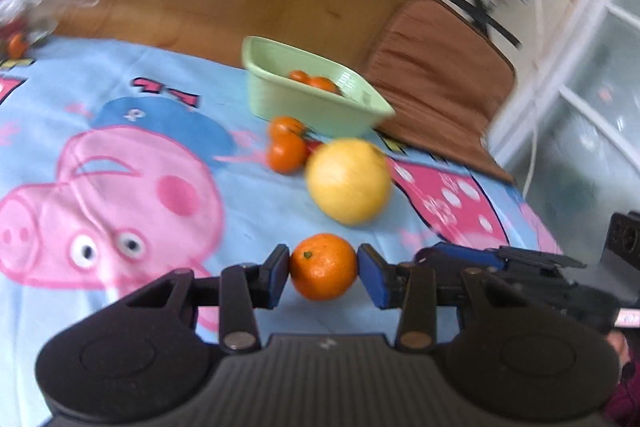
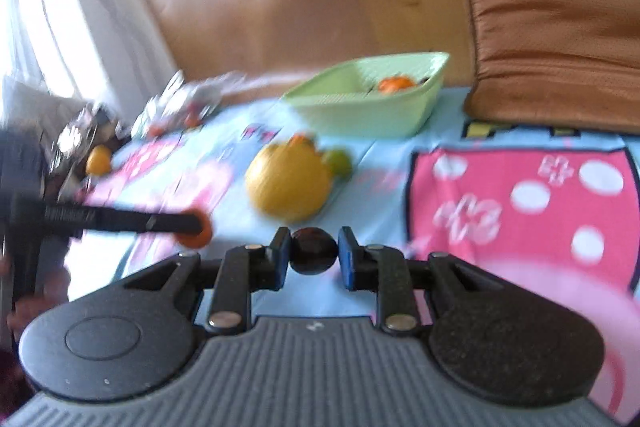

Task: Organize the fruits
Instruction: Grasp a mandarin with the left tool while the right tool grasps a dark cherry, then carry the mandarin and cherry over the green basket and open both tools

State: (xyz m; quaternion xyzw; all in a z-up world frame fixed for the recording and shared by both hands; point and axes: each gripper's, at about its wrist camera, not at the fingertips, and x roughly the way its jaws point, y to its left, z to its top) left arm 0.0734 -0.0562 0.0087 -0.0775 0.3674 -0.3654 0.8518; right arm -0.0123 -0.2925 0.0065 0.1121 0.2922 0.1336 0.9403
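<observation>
- Covering the desk is a light-blue cartoon-pig tablecloth (image 1: 168,131); a brown leather sofa and a brown quilted cushion (image 1: 436,75) are seen behind it.
- A pale-green rectangular plastic basket (image 1: 280,95) stands at the far edge of the desk, with small orange fruits already inside.
- Two loose orange tangerines (image 1: 285,145) lie just before the basket, beside a large round yellow citrus fruit (image 1: 348,181).
- The left gripper (image 1: 323,269) is closed on a small orange tangerine with a green stem scar (image 1: 323,267), held clear of the cloth.
- The right gripper (image 2: 313,253) is nearly fully closed on a small dark round fruit (image 2: 313,251); its kind cannot be told in the blur.
- Step in hand, as judged: both fruits are being carried toward the basket.
- Recommended: each grip is to be kept firm but not crushing, the yellow fruit is to be passed over with clearance, and release is to be made low inside the basket walls, one gripper at a time, so that collision is avoided.
</observation>
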